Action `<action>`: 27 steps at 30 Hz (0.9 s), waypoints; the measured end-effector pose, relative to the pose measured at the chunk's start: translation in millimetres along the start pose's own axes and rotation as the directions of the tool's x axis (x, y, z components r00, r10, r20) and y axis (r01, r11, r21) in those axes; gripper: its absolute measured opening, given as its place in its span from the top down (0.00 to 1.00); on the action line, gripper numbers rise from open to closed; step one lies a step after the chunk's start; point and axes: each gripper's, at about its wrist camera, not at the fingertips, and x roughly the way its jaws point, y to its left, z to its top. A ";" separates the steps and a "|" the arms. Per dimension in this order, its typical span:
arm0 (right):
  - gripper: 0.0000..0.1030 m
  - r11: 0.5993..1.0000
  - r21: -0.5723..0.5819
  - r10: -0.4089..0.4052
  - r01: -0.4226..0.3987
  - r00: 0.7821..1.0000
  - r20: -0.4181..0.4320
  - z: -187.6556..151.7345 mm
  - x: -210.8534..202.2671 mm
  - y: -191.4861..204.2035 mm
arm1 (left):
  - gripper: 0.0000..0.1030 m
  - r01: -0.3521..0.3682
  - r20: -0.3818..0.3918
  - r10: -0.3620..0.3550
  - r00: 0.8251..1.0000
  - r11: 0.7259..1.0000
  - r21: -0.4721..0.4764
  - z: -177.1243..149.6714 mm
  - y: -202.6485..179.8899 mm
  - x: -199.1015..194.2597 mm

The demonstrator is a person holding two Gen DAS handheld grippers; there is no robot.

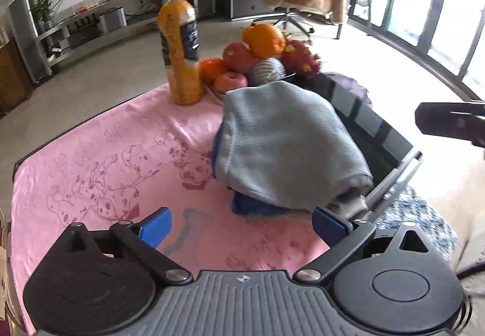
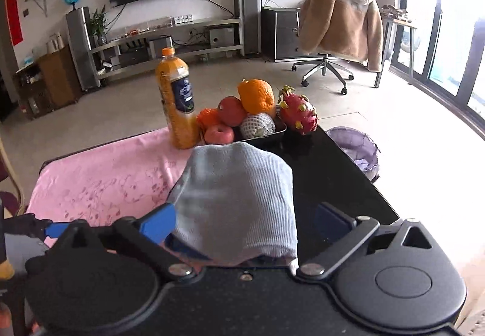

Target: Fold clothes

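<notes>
In the left wrist view, nearest to the camera is my left gripper (image 1: 242,225). Its two blue pads (image 1: 154,227) stand wide apart, and between them I see only the pink cloth (image 1: 100,154) with its printed spotted dogs. The gripper holds nothing. The right pad is just beside the edge of the folded grey garment (image 1: 282,142), but I cannot tell if they touch. This garment lies on top of a blue garment (image 1: 251,204), partly on the pink cloth and partly on the black table (image 1: 372,124). Behind it stand an orange juice bottle (image 1: 179,48) and a tray of fruit (image 1: 257,60). At the right edge a dark part of my right gripper (image 1: 448,121) shows.

In the right wrist view, my right gripper (image 2: 246,225) is nearest, also spread wide. The grey garment (image 2: 239,199) appears between the pads, lower than them, and the pads do not press on it. The left pad (image 2: 159,225) overlaps its edge in the picture. My left gripper (image 2: 45,228) shows small at the left.
</notes>
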 end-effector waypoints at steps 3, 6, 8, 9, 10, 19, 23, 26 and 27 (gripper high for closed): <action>0.00 1.000 0.008 0.024 -0.024 1.000 -0.013 -2.4 -17.0 5.7 | 0.01 -0.002 0.034 0.002 0.999 1.000 -0.014 -8.2 0.0 -23.4; 0.00 1.000 0.015 -0.003 0.003 1.000 -0.026 -7.5 -29.4 10.8 | 0.01 0.012 0.057 -0.009 0.998 0.999 -0.039 -14.3 2.1 -39.4; 0.00 0.999 0.005 -0.032 0.032 0.999 -0.025 -12.3 -35.7 15.5 | 0.01 0.019 0.069 -0.015 0.998 0.998 -0.055 -18.3 2.2 -48.8; 0.00 0.999 0.004 -0.042 0.042 0.999 -0.027 -14.9 -38.3 17.3 | 0.01 0.022 0.072 -0.018 0.997 0.998 -0.058 -20.3 2.0 -52.1; 0.00 0.999 0.007 -0.050 0.050 0.998 -0.030 -16.8 -40.4 18.0 | 0.01 0.022 0.072 -0.018 0.997 0.998 -0.056 -22.1 0.6 -53.6; 0.00 0.996 0.032 -0.086 0.087 0.996 -0.040 -33.0 -52.8 20.5 | 0.01 0.047 0.069 -0.045 0.997 0.998 -0.029 -32.0 -12.6 -63.1; 0.00 0.997 0.028 -0.076 0.077 0.996 -0.037 -36.8 -57.0 20.7 | 0.01 0.048 0.074 -0.045 0.996 0.998 -0.030 -33.1 -15.5 -63.7; 0.00 0.997 0.026 -0.078 0.079 0.996 -0.037 -37.7 -56.7 20.1 | 0.01 0.047 0.076 -0.044 0.996 0.998 -0.037 -33.7 -15.7 -63.2; 0.00 0.996 0.025 -0.080 0.081 0.996 -0.037 -38.0 -56.7 20.1 | 0.01 0.047 0.076 -0.044 0.996 0.998 -0.039 -33.9 -15.7 -63.0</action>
